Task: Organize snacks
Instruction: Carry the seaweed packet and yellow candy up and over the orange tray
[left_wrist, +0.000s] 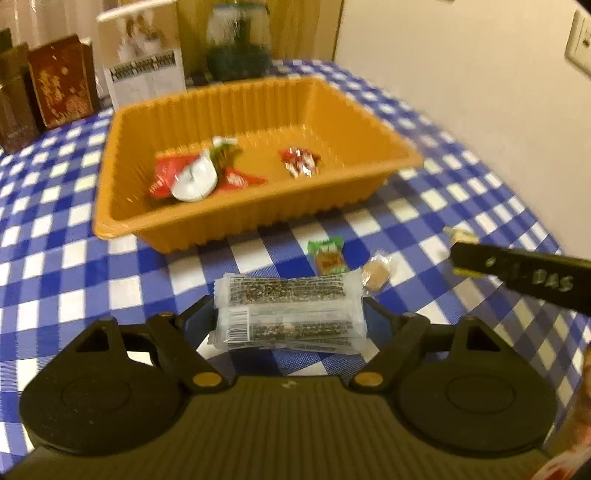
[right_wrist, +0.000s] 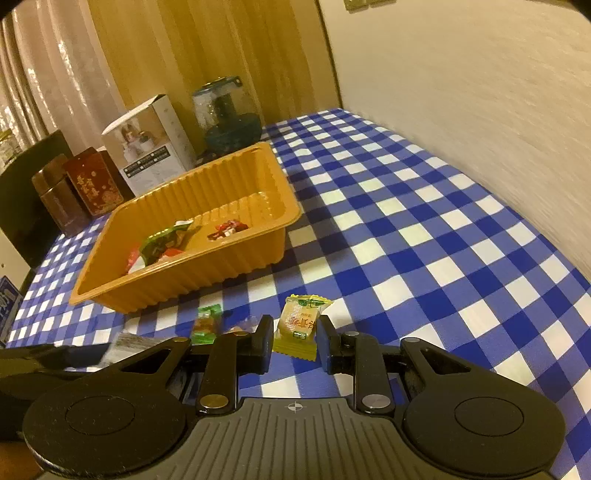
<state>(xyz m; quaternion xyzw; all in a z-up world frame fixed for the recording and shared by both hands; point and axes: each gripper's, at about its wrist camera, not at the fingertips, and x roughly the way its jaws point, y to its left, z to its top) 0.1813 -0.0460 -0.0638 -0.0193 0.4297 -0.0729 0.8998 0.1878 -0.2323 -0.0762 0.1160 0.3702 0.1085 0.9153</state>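
An orange tray stands on the blue checked tablecloth and holds several wrapped snacks. My left gripper is closed on a clear pack of dark seed bars, held just above the cloth in front of the tray. My right gripper has its fingers close around a yellow wrapped pastry, touching or nearly touching its sides. A small green candy and a brown round sweet lie between the two grippers.
Brown tins, a white box and a glass jar stand behind the tray. A wall borders the table on the right. My right gripper's finger enters the left wrist view.
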